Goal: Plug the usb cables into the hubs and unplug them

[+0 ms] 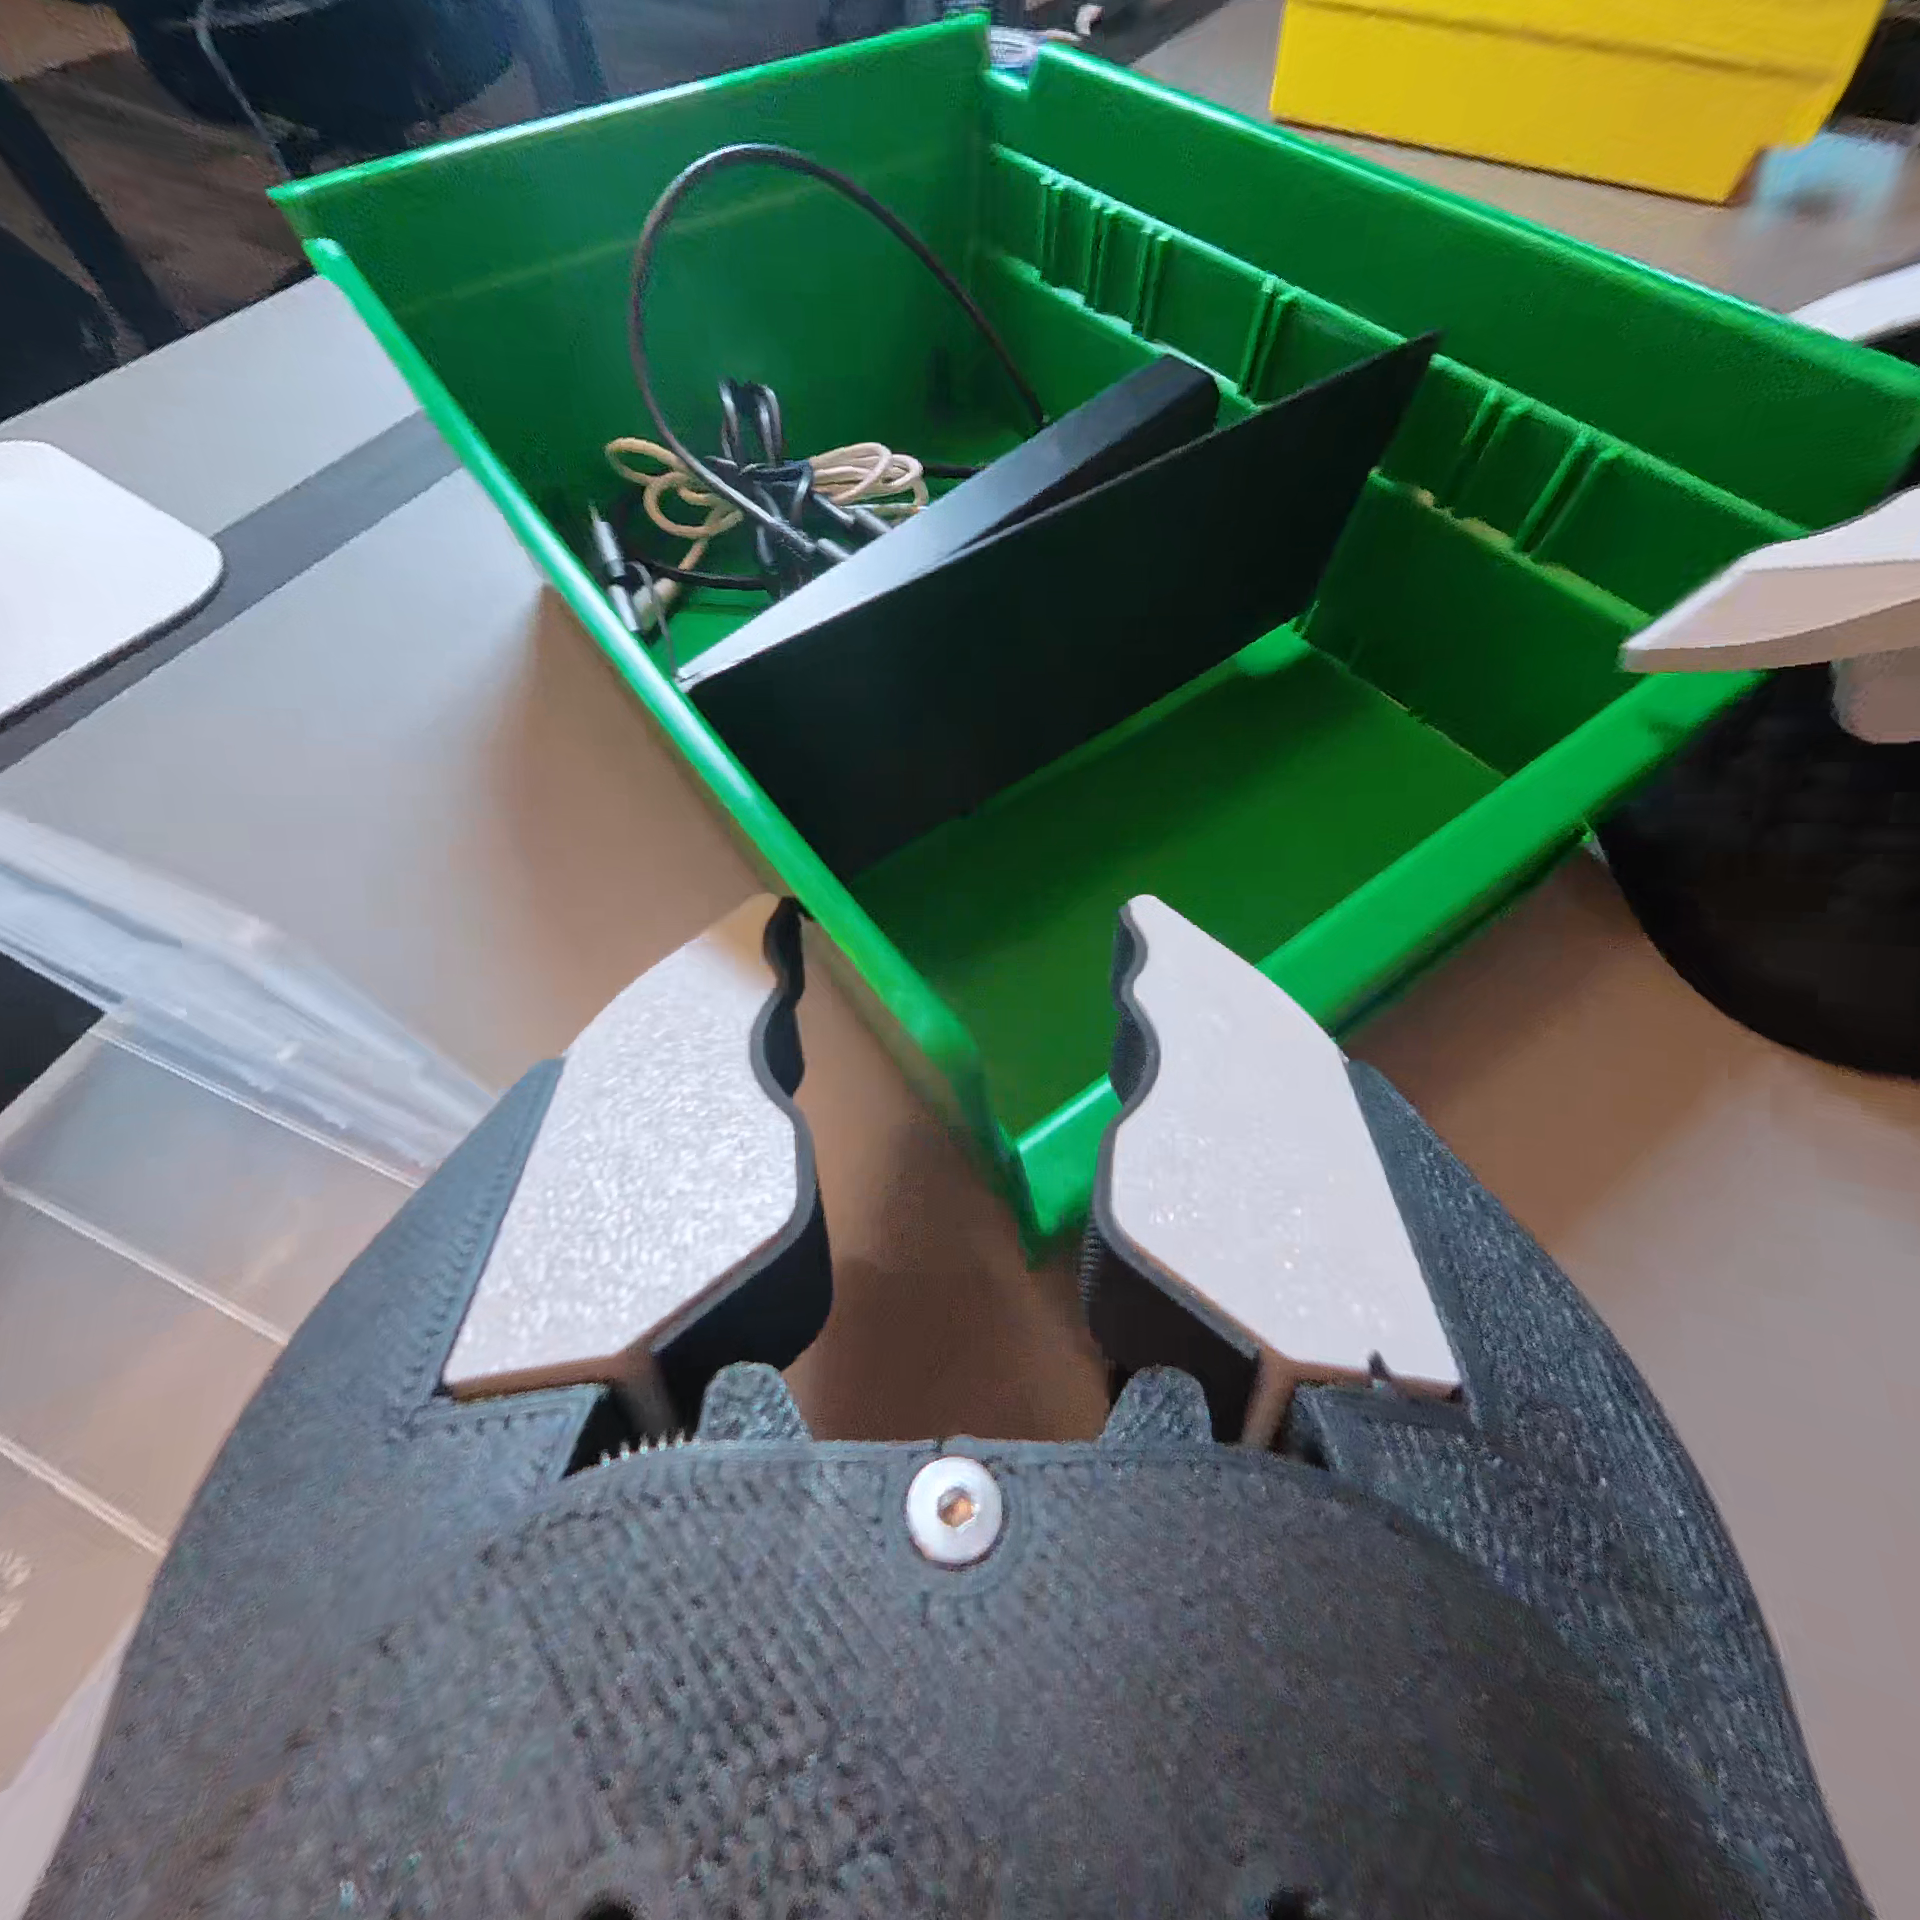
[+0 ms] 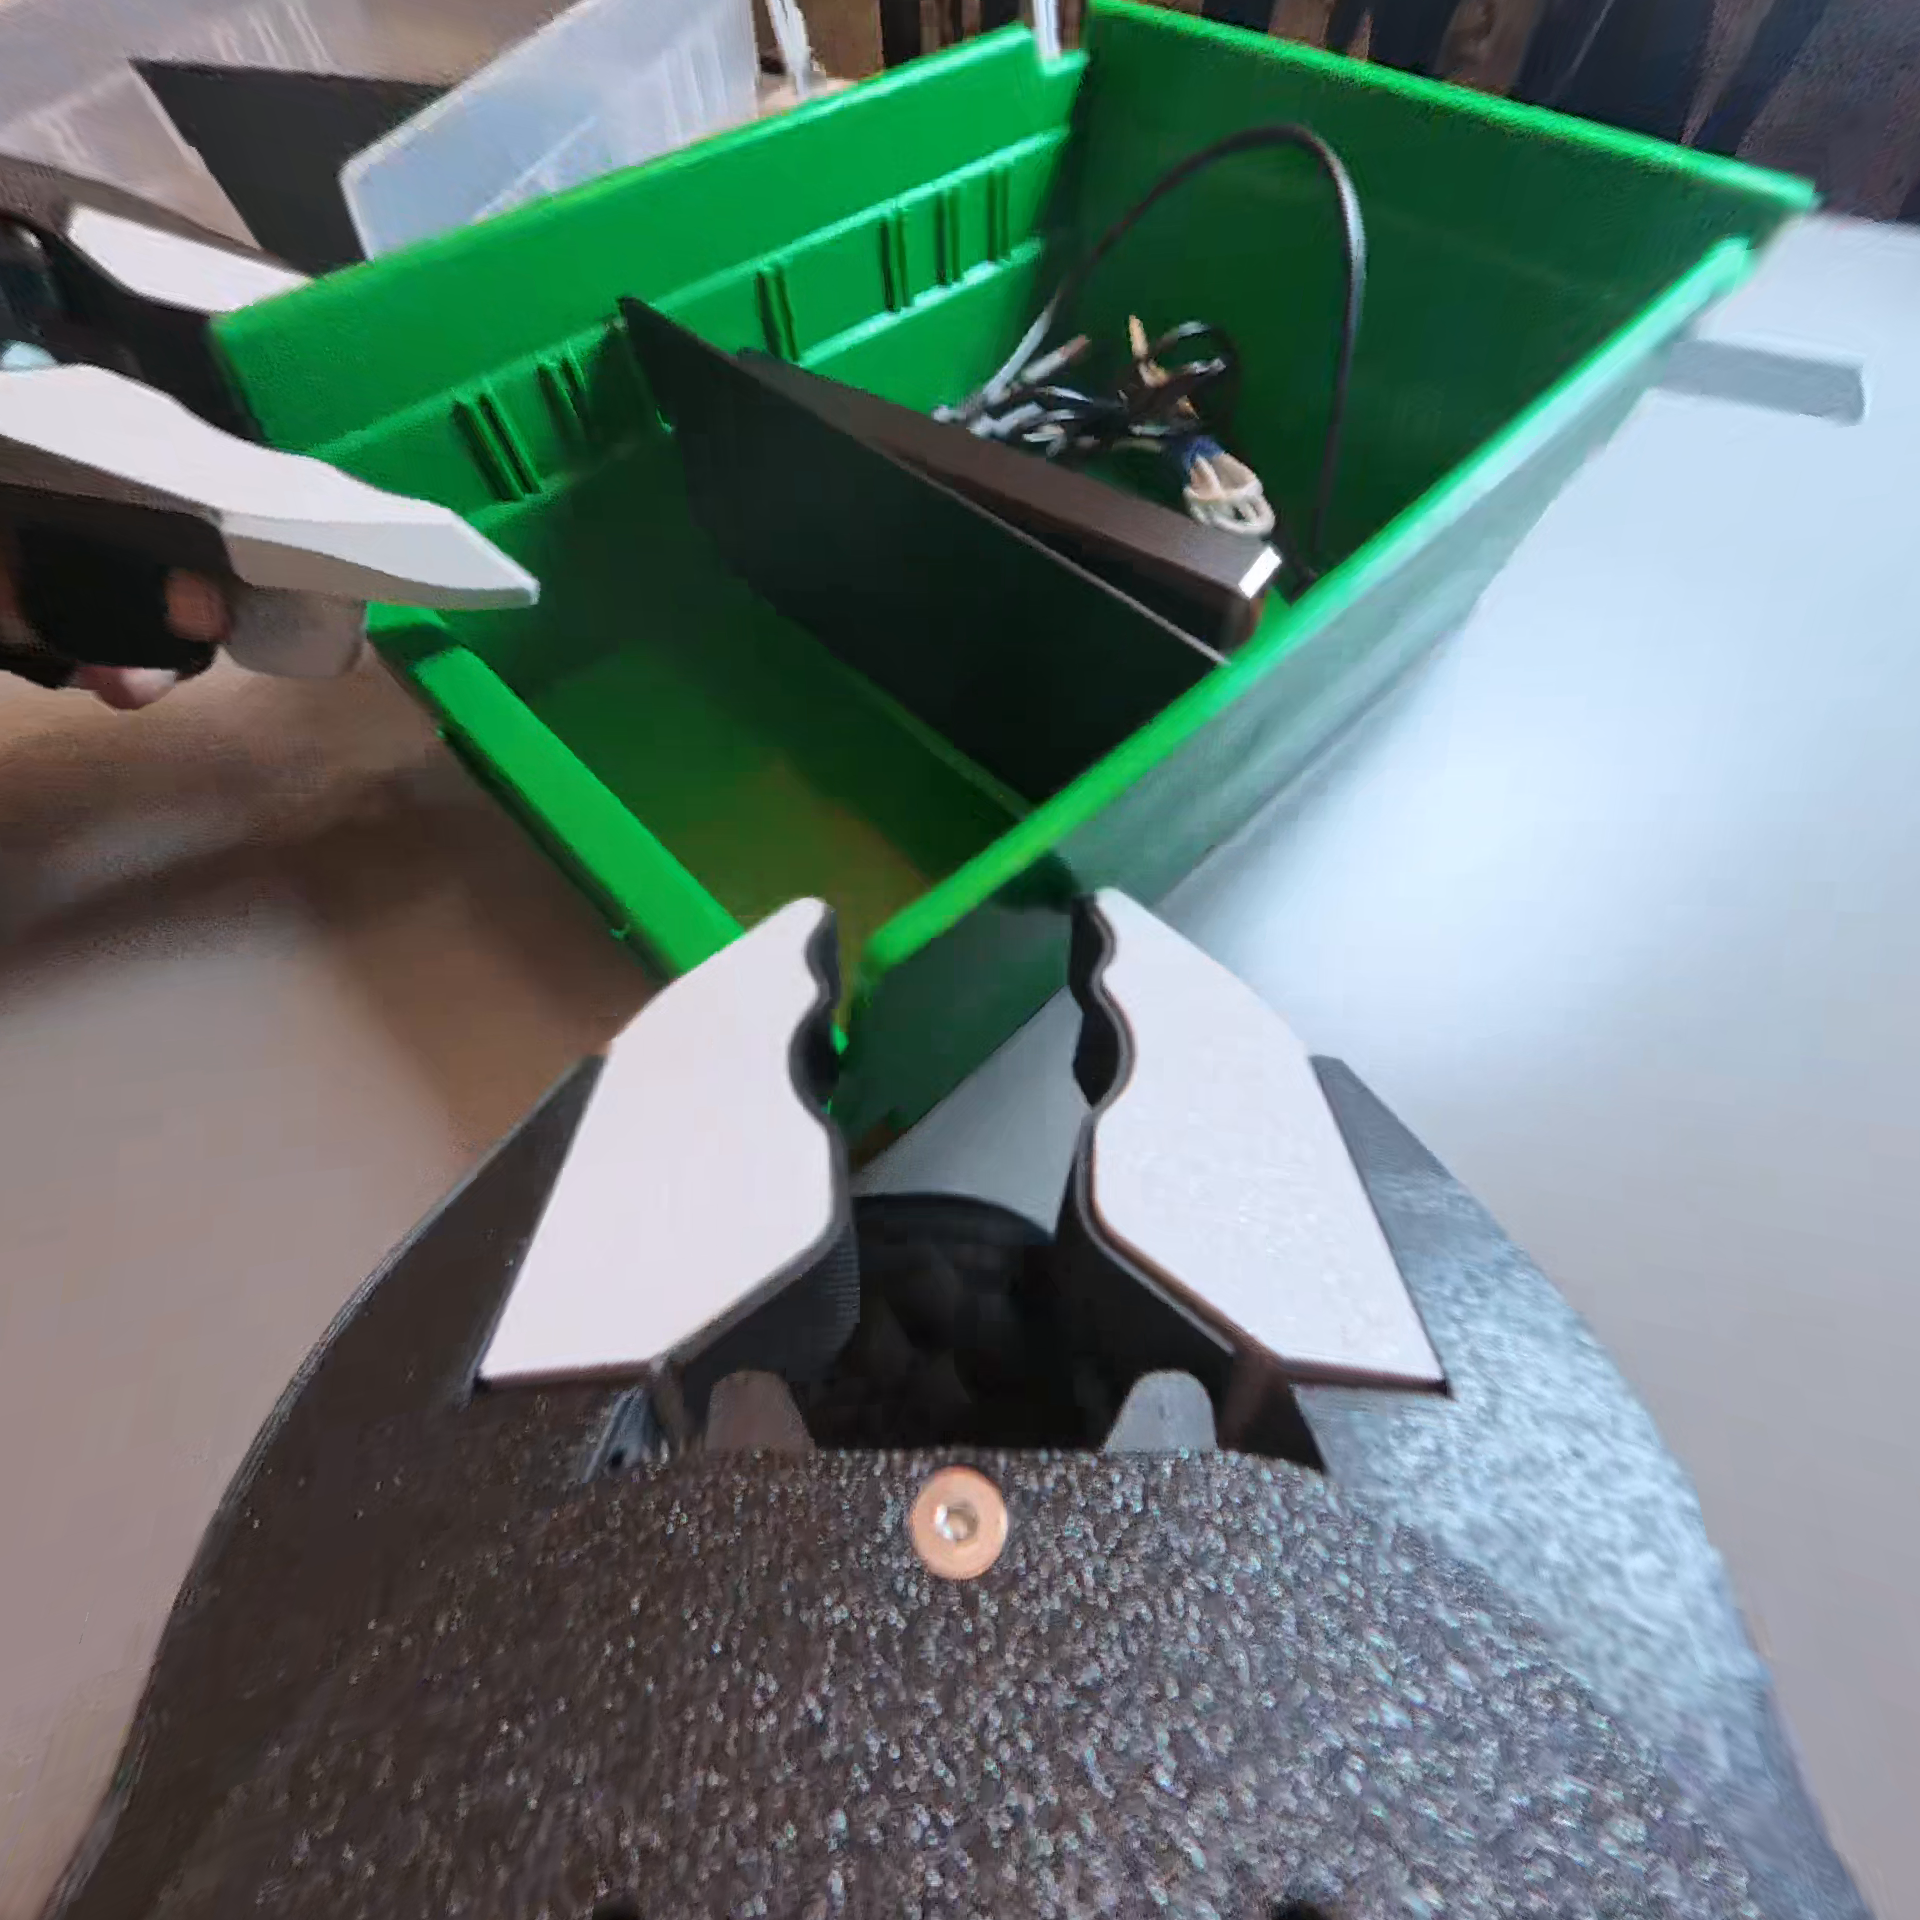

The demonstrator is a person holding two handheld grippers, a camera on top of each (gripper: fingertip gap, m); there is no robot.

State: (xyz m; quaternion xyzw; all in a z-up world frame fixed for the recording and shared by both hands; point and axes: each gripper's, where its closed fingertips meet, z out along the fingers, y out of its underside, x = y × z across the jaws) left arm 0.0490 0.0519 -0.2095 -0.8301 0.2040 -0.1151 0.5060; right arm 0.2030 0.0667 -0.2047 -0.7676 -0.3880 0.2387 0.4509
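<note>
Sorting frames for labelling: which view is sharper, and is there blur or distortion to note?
Left wrist view: mostly sharp, cables readable, wide-angle bending of the green bin. Right wrist view: softer, cables smeared, pale glare on the table at right.

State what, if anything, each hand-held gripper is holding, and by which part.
Nothing is held. The left hand-held gripper and the right hand-held gripper are both open, each at a near corner of the green bin.

Your right gripper (image 2: 951, 935) is hovering spread at the green bin's (image 2: 1403, 582) near corner; cables (image 2: 1122, 405) are lying behind the black divider (image 2: 883, 582).
</note>
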